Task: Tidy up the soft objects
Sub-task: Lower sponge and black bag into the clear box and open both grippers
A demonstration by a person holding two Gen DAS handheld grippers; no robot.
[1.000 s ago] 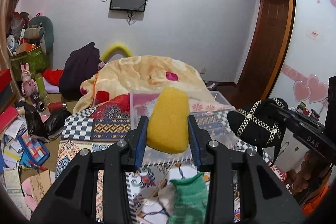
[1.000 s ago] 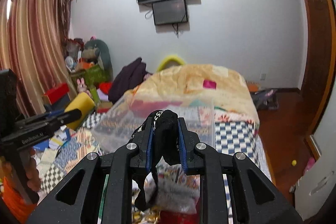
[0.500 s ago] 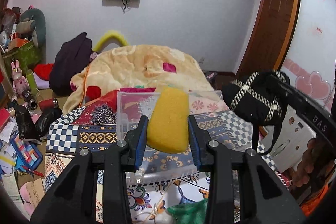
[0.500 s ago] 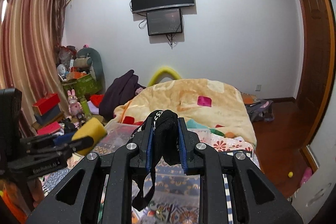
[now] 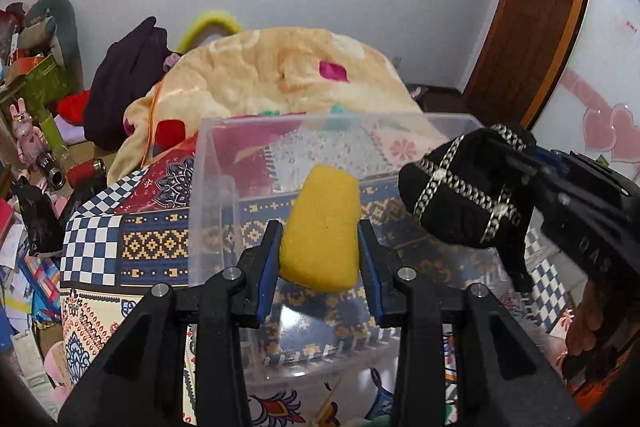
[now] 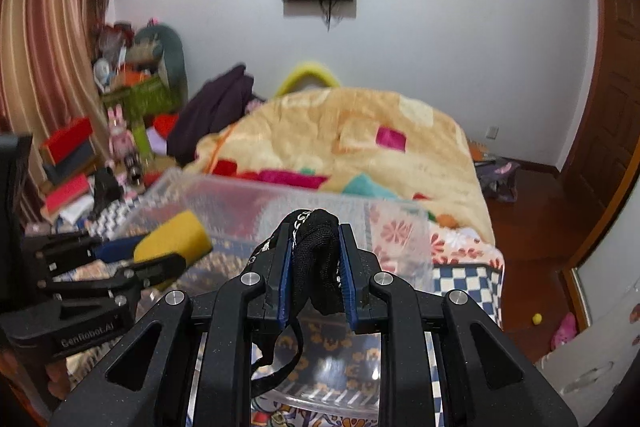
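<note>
My left gripper (image 5: 320,259) is shut on a yellow sponge (image 5: 322,231) and holds it over the near part of a clear plastic bin (image 5: 208,163). My right gripper (image 6: 316,259) is shut on a black fabric piece with silver chain trim (image 6: 316,259), also above the bin (image 6: 400,223). In the left wrist view the black piece (image 5: 464,187) hangs at the right over the bin's right side. In the right wrist view the sponge (image 6: 174,237) and left gripper sit at the left.
The bin stands on a patterned bedspread (image 5: 152,239). A peach blanket (image 5: 280,67) is heaped behind it. Clutter, toys and boxes (image 5: 36,131) fill the floor at the left. A wooden door (image 5: 532,11) is at the right.
Both grippers have moved forward and down toward the bin, which now fills the lower view. The sponge and black piece have come over the bin's opening. The grips are unchanged.
</note>
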